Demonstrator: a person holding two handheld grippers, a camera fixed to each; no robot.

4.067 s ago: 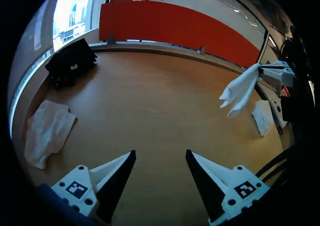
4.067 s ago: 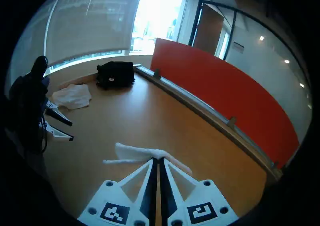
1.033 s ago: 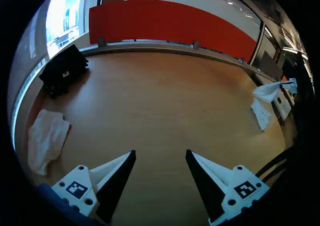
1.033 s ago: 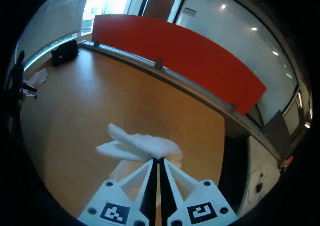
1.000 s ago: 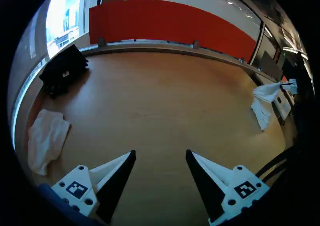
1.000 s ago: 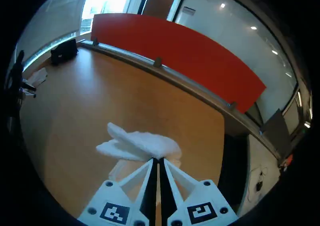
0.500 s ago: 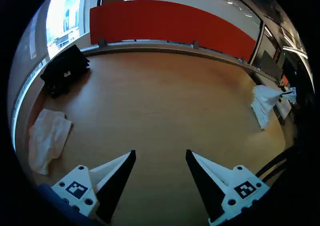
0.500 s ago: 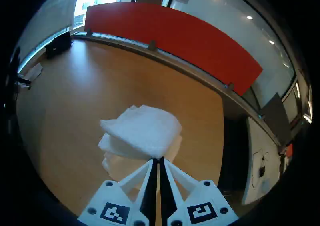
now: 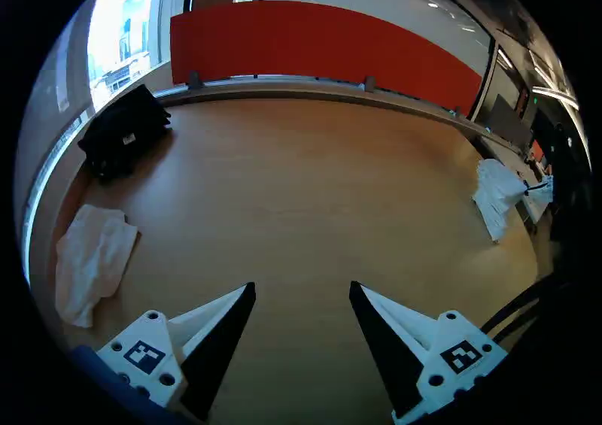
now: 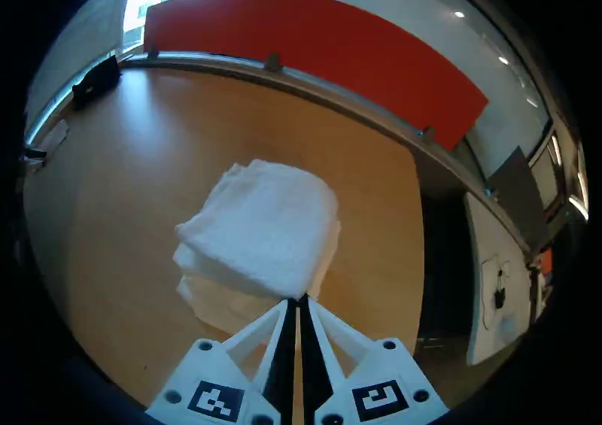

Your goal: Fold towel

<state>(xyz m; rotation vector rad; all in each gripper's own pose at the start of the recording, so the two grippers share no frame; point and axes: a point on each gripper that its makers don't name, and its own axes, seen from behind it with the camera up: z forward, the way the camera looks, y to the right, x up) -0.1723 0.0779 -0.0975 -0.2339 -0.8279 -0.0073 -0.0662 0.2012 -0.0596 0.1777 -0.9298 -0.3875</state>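
The right claw (image 10: 299,303) was pinched shut on the near edge of the folded towel (image 10: 259,226), apparently to set it on the stack (image 10: 207,293) by the edge of the counter (image 10: 150,162). The left claw (image 9: 301,289) gaped empty, free for the crumpled towel (image 9: 90,263) farther off.

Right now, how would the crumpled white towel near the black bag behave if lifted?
Likely floppy: the crumpled towel lies in soft wrinkles, so it should drape from a pinch. Pushed across the wooden table, it would probably bunch rather than slide.
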